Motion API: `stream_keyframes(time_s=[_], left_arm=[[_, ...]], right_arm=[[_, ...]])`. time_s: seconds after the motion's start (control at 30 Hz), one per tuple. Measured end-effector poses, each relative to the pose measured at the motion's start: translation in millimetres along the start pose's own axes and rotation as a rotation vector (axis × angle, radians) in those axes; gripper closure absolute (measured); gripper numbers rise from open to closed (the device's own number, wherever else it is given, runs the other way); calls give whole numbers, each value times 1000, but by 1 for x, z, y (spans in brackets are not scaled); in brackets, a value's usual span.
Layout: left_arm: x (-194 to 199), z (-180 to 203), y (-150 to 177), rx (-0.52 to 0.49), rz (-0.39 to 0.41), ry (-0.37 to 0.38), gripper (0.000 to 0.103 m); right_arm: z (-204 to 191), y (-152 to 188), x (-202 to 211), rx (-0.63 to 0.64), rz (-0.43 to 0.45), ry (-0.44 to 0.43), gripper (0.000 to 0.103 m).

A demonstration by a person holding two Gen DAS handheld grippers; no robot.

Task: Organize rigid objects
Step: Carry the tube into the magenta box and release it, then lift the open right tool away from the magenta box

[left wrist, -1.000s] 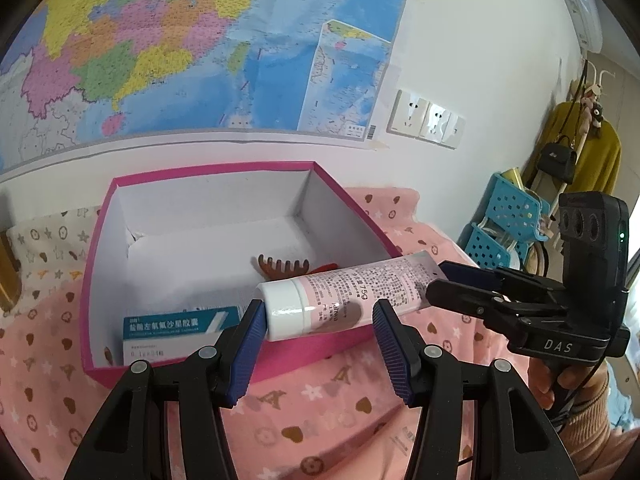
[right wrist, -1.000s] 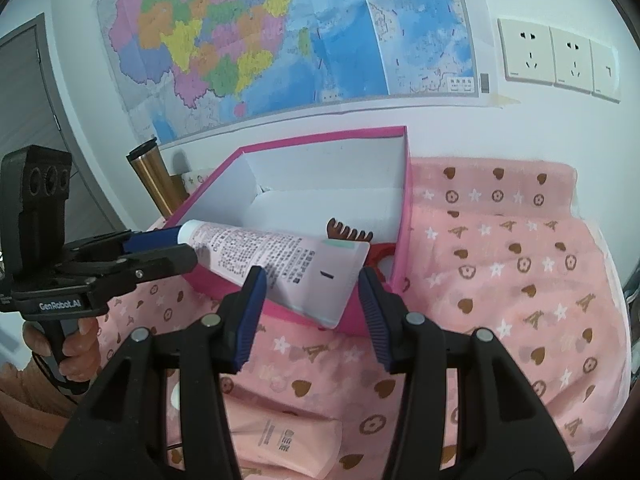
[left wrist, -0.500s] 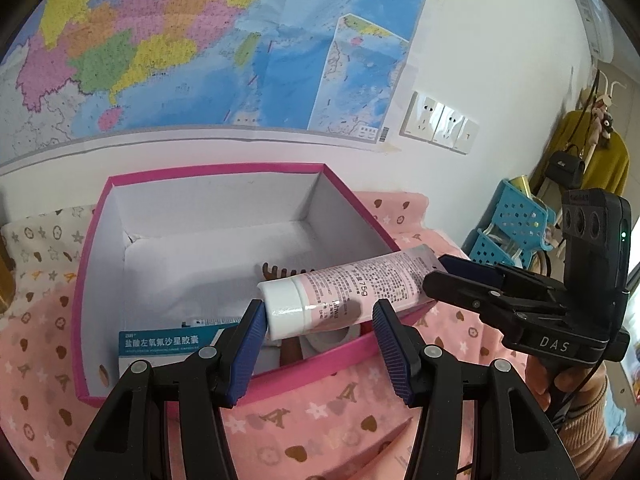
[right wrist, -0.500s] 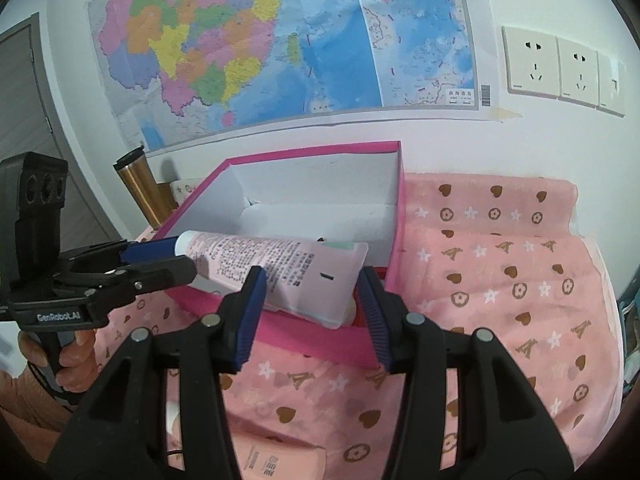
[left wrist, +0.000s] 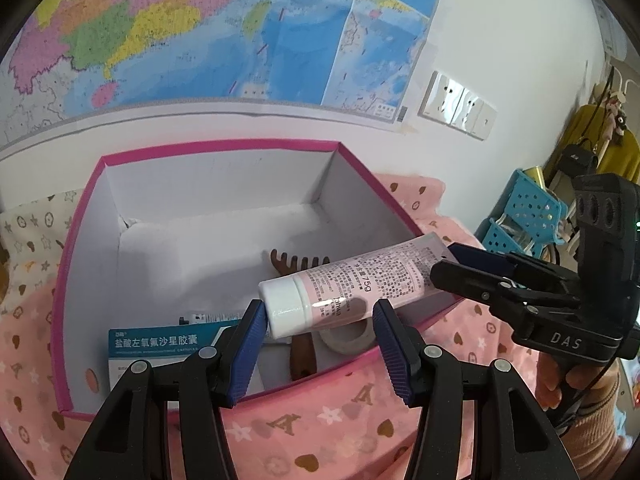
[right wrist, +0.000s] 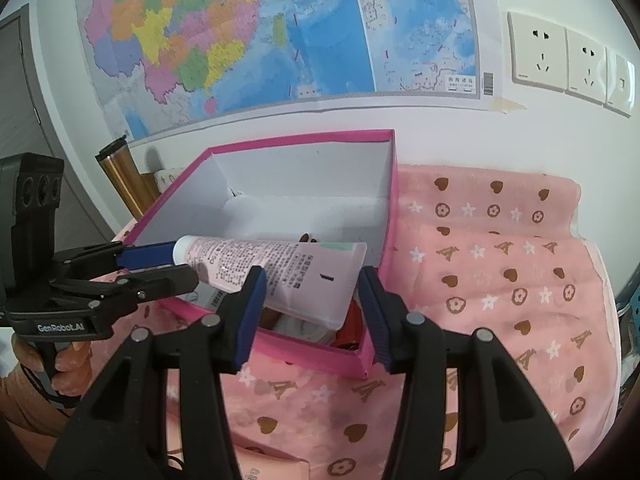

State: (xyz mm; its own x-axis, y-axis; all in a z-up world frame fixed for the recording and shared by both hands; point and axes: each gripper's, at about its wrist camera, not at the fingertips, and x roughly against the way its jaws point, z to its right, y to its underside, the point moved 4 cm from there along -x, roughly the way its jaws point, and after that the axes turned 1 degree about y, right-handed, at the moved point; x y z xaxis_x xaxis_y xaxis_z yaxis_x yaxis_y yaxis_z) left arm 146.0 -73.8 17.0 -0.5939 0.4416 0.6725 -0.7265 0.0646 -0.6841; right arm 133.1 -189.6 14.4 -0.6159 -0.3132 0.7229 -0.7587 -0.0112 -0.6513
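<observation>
You are holding the left gripper [left wrist: 320, 344] level with its jaws spread wide, and only one pad is touching the cap of the tube [left wrist: 360, 284]. Your right gripper [right wrist: 310, 312] is pinching the tube's flat tail between both pads. Your left hand [right wrist: 60, 364] and right hand [left wrist: 560, 376] are gripping the handles from below.

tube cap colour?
White. The cap on the pink tube shows best in the left wrist view.
</observation>
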Motion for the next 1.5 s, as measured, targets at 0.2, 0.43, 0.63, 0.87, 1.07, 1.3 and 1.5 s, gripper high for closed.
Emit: stream_keyframes(time_s=[0.2, 0.43, 0.63, 0.87, 1.07, 1.3, 1.5], left_arm=[[-10, -5, -1, 6, -20, -12, 48], [-17, -9, 0, 11, -42, -22, 48], [-22, -11, 1, 11, -54, -18, 48], [-19, -9, 2, -4, -46, -19, 48], [-2, -5, 7, -20, -10, -13, 48], [43, 8, 20, -70, 75, 6, 40], [62, 13, 50, -87, 52, 24, 38]], right_arm=[[0, 1, -9, 24, -21, 26, 52], [-1, 0, -13, 34, -31, 29, 52], [-2, 1, -13, 35, -25, 43, 52], [1, 2, -6, 21, -3, 53, 52], [4, 9, 7, -3, 7, 44, 52], [2, 23, 33, -23, 31, -41, 52], [-2, 55, 47, -49, -8, -108, 48]])
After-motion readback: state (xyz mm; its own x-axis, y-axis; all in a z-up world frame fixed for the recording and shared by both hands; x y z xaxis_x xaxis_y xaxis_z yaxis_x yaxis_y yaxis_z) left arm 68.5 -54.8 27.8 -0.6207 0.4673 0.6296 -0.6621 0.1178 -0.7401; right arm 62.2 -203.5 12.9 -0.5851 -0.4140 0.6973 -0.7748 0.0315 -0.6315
